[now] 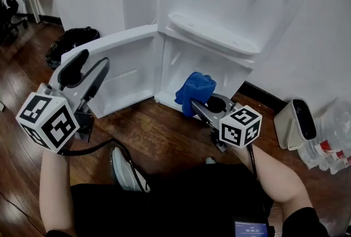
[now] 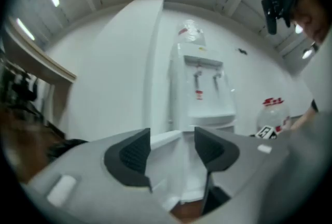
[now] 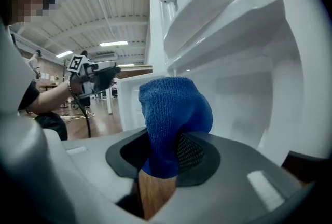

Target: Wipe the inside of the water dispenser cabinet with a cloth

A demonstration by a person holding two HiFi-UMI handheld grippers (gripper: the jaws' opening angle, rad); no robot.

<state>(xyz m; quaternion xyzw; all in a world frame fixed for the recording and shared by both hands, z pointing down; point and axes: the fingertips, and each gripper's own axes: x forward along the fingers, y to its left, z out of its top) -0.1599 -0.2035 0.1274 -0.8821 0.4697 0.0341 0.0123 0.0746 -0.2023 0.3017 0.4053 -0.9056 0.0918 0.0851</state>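
The white water dispenser (image 1: 230, 5) stands on the wood floor with its lower cabinet (image 1: 189, 63) open and the door (image 1: 118, 68) swung out to the left. My right gripper (image 1: 198, 103) is shut on a bunched blue cloth (image 1: 194, 88), held just in front of the cabinet opening. In the right gripper view the cloth (image 3: 174, 114) stands up between the jaws of that gripper (image 3: 166, 158), with the white cabinet interior (image 3: 244, 98) right behind it. My left gripper (image 1: 91, 63) hovers open before the door, holding nothing. In its own view, the left gripper (image 2: 172, 150) frames the dispenser (image 2: 202, 88).
A black bag (image 1: 68, 44) lies on the floor left of the door. A beige bin (image 1: 296, 123) and plastic water bottles (image 1: 334, 137) sit on the right by the wall. The person's shoe (image 1: 126, 170) is on the floor below the grippers.
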